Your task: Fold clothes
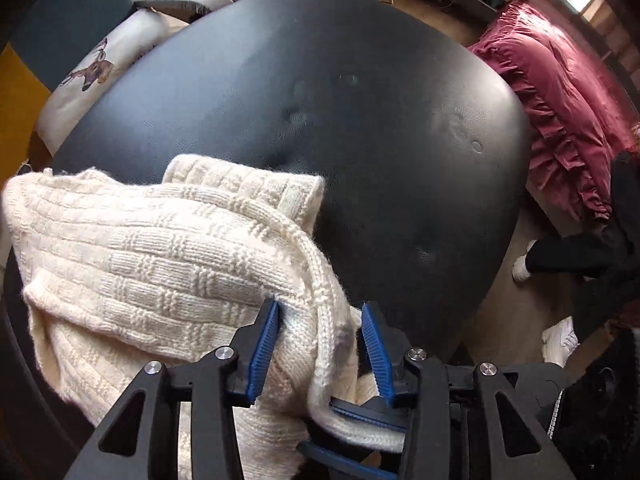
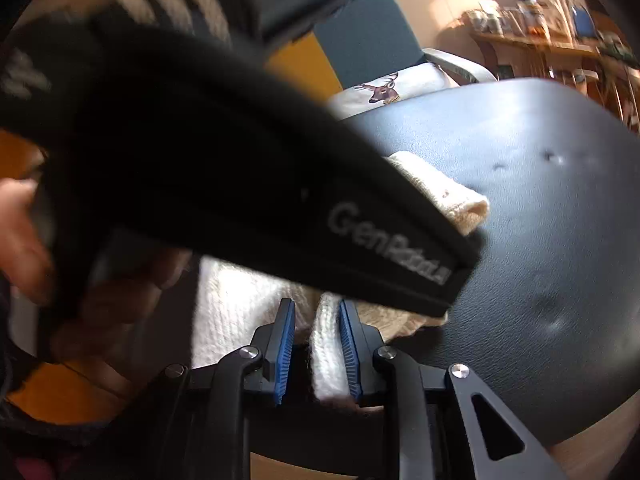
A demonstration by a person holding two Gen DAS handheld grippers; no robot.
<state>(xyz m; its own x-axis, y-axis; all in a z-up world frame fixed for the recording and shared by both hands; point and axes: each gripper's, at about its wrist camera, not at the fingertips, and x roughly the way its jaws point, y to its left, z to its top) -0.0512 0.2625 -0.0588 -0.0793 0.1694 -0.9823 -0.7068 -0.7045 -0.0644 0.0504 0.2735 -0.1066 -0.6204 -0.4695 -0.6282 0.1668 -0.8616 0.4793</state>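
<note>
Two grippers meet at one cream knit sweater (image 1: pixel 160 248), bunched on the near left part of a black padded table (image 1: pixel 360 120). No container shows in either view. Left gripper (image 1: pixel 320 316): blue-padded jaws part-way apart, a thick fold and ribbed hem lying between them; the left pad presses the knit, the right pad seems just clear, so a firm grip cannot be told. Right gripper (image 2: pixel 316 312): jaws narrowly apart with a ribbed edge of the sweater between them, against the right pad, a gap at the left pad. In the right wrist view the left tool's black body crosses overhead, hiding most of the cloth; a folded cuff (image 2: pixel 448 196) pokes out beyond it. Tabletop dimpled, leather-like. Beyond it: chair with deer-print cushion (image 1: pixel 92 72), red ruffled bedding (image 1: pixel 568 100), cluttered shelves (image 2: pixel 560 32).
</note>
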